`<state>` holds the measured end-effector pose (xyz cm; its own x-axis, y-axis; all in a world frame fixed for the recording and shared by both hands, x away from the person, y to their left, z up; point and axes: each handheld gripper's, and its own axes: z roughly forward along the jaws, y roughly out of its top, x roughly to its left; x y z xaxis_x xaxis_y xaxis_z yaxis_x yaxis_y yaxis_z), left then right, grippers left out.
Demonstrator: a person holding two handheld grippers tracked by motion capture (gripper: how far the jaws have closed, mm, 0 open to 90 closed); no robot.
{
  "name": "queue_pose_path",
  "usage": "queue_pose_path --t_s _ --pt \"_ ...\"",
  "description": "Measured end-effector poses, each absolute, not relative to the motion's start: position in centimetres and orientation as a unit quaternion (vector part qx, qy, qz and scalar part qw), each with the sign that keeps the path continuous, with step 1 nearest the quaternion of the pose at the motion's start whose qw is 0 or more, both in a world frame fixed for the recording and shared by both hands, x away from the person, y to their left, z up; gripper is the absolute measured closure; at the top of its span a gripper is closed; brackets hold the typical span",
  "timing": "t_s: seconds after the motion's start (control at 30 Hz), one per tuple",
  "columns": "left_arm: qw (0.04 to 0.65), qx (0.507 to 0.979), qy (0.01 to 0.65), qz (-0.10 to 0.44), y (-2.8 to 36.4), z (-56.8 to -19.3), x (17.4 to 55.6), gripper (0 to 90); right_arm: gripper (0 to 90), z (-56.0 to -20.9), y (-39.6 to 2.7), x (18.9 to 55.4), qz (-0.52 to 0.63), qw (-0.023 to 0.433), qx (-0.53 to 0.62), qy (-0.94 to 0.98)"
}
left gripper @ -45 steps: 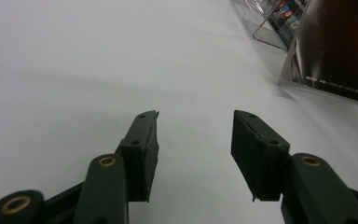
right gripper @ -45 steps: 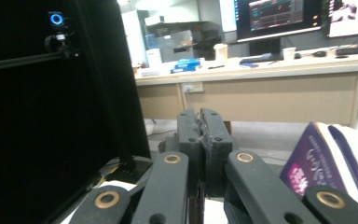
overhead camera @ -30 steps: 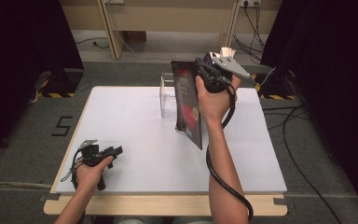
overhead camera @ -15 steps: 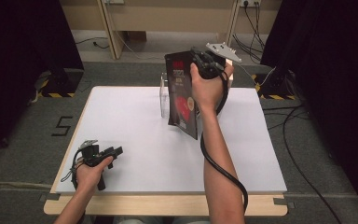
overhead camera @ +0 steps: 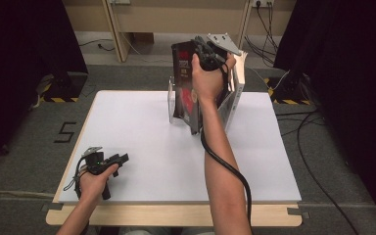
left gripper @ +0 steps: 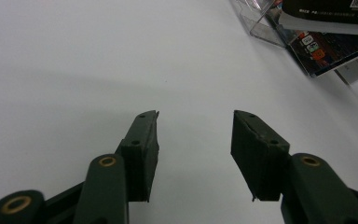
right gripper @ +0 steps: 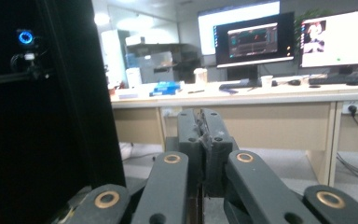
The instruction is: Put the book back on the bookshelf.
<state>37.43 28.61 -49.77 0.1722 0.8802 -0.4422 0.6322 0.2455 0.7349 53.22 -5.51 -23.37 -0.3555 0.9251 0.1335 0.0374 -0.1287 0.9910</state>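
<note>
Dark book [overhead camera: 185,78] half hidden behind right gripper [overhead camera: 206,53], jaws pinching it; left gripper [overhead camera: 108,164] jaws spread.

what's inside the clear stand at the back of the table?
The dark book held by the right gripper stands at the clear stand, with a pale book leaning beside it. The hand and book cover the stand's interior.
</note>
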Motion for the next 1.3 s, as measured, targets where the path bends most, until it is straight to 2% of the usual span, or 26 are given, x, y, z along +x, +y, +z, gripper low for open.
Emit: queue_pose_path --t_s 0.33,0.57,0.77,1.3 --pt "0.479 0.601 0.627 0.131 28.6 -49.8 37.5 50.5 88.1 -22.7 -5.0 55.0 0.612 0.385 0.44 0.533" --pt "0.478 0.604 0.625 0.128 28.4 -50.0 37.5 50.5 88.0 -25.7 -4.9 54.8 0.595 0.393 0.449 0.539" --pt "0.478 0.604 0.625 0.129 28.4 -50.0 37.5 50.5 87.8 -27.1 -5.8 53.0 0.595 0.396 0.447 0.538" --pt "0.475 0.61 0.62 0.131 27.8 -50.1 37.4 50.4 87.4 -30.5 -8.3 46.9 0.604 0.367 0.431 0.56"
